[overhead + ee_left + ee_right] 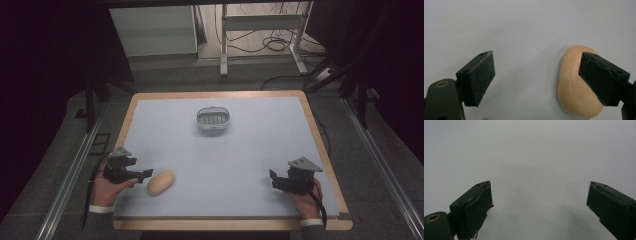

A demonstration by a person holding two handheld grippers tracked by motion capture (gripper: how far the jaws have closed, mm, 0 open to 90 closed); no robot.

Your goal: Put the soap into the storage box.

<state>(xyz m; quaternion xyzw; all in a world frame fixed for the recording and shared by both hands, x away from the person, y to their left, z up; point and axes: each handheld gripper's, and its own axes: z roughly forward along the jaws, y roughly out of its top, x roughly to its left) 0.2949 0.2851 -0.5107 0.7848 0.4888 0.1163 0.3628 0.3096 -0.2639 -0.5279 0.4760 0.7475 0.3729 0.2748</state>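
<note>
A tan, rounded bread-like lump (161, 182) lies on the pale blue table near its front left. My left gripper (144, 175) hovers just to its left, jaws wide open. In the left gripper view the lump (574, 87) sits under the right-hand jaw, mostly outside the gap, and my left gripper (536, 75) holds nothing. A small white basket (213, 119) stands at the middle back of the table. My right gripper (273, 179) is at the front right, open over bare table, as the right gripper view shows for my right gripper (539, 205).
The table (300, 125) has a wooden rim. Beyond its far edge are a white cabinet (152, 30), a metal desk frame (262, 25) and loose cables (275, 45) on the floor. Rails run along both sides.
</note>
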